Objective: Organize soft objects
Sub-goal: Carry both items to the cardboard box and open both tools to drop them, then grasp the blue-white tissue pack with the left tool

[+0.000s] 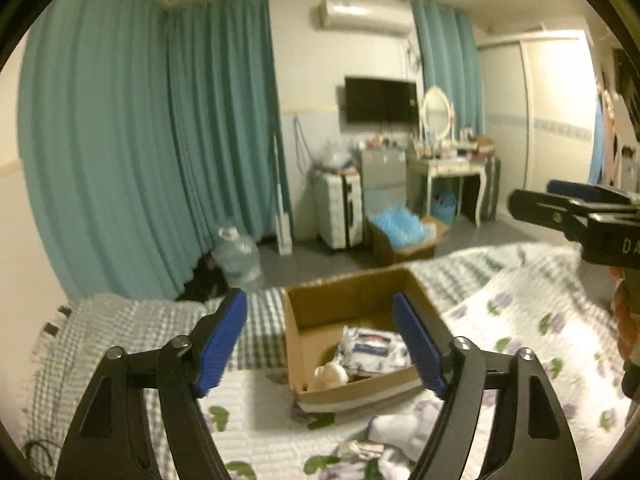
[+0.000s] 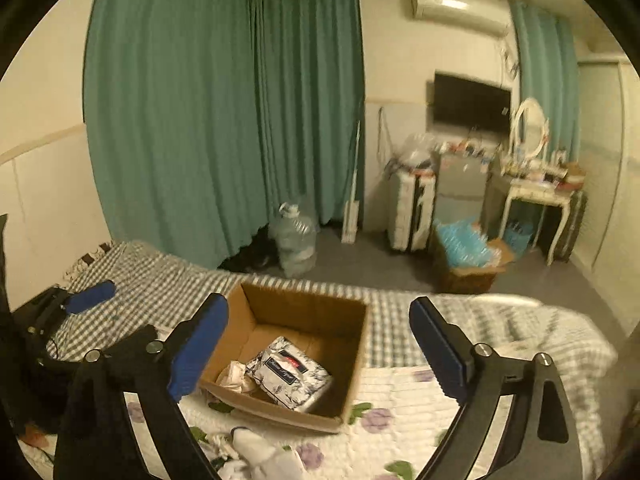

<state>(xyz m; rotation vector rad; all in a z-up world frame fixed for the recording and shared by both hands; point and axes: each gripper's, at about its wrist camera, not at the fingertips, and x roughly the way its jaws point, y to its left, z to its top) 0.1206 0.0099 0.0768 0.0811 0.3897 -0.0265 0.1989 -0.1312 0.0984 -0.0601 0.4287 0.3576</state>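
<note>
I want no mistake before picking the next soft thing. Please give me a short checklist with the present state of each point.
1. Left claw open and empty: ok, nothing between its pads.
2. Right claw open and empty: ok.
3. Box open, with room left: ok; it holds only a tissue pack and a pale soft thing.
4. Next thing in view: ok, white cloth lies on the quilt in front of the box.
5. What kind of cloth it is: cannot tell, blurred and partly cut off.
6. Claws apart from each other: ok, the right claw sits far to the side in the left view.
</note>
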